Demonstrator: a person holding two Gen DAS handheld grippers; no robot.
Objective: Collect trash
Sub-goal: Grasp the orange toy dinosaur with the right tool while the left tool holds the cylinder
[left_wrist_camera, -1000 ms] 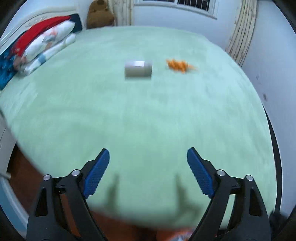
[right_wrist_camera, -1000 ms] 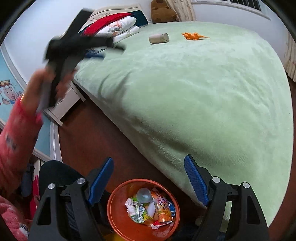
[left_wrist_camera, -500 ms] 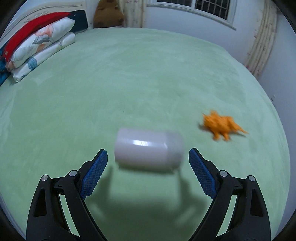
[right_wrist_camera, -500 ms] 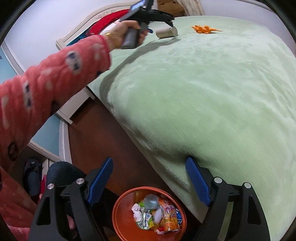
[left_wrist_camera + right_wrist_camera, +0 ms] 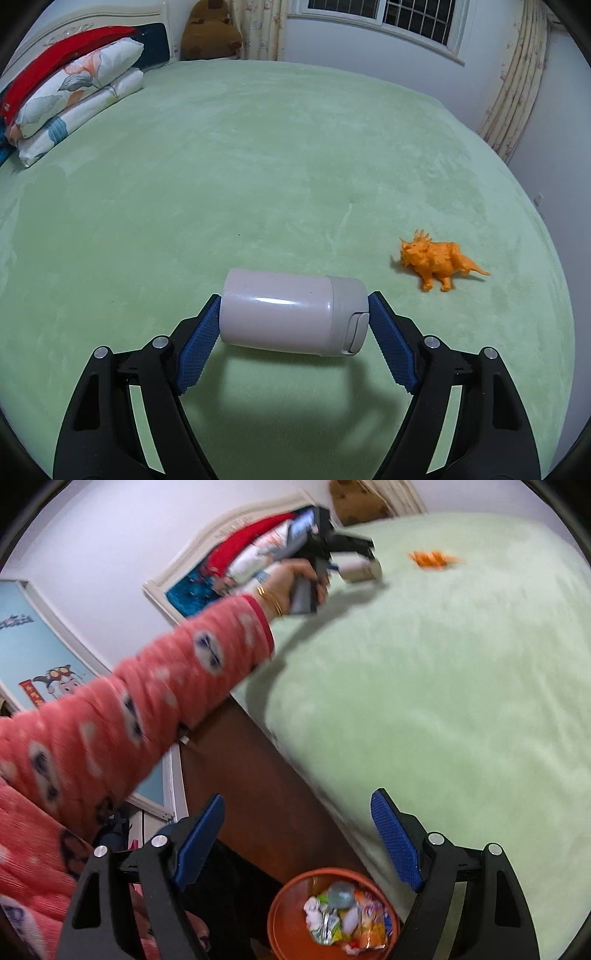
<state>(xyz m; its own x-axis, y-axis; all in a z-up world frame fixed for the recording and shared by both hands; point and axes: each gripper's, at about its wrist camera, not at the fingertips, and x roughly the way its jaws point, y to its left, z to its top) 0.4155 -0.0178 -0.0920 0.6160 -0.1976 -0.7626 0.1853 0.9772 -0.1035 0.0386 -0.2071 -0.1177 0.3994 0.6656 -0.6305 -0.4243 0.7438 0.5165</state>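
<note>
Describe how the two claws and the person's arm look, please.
Both the left claw and right claw have black plastic arms with triangular cut-outs, silver rivets, and blue textured pads. The sleeve is fluffy coral pink with dark and pale spots. Thin gold bangles circle the wrist.

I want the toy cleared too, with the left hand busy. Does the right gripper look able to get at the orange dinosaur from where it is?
Probably not yet. The right gripper hangs open over the orange bin beside the bed, while the orange dinosaur lies far across it, past the left gripper at the white bottle.
</note>
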